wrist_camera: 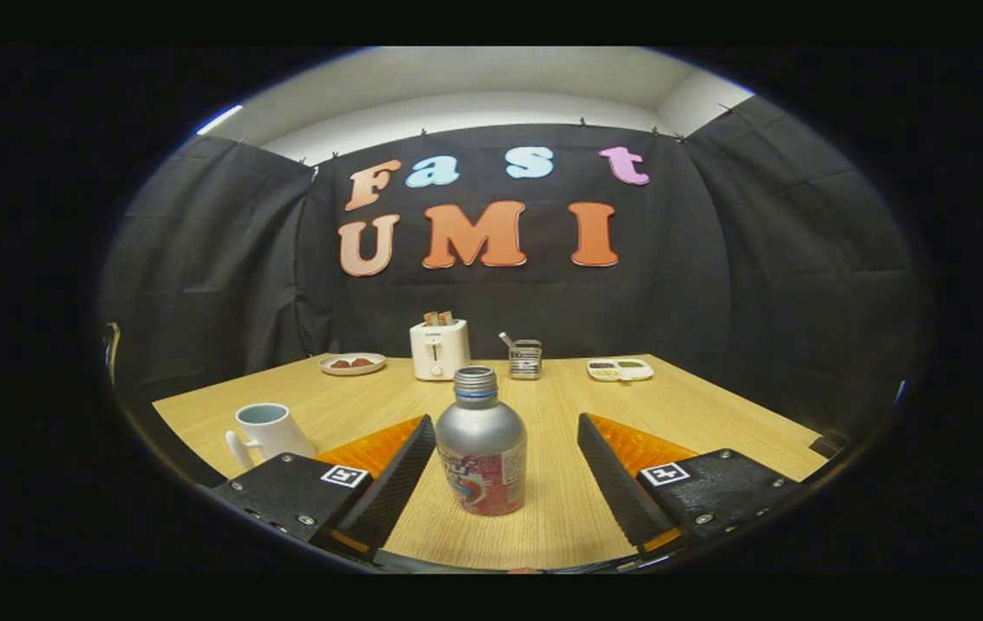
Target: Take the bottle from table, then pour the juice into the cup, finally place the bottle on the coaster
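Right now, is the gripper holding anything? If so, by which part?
Nothing is held. The gripper is open, its fingers either side of the upright bottle on the table; there is a clear gap on one side, so there is no grip yet.

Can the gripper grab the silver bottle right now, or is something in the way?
Probably yes. The bottle stands upright on the table between the open fingers of the gripper, close to one finger with a gap to the other. Nothing blocks it; the mug sits off to the side.
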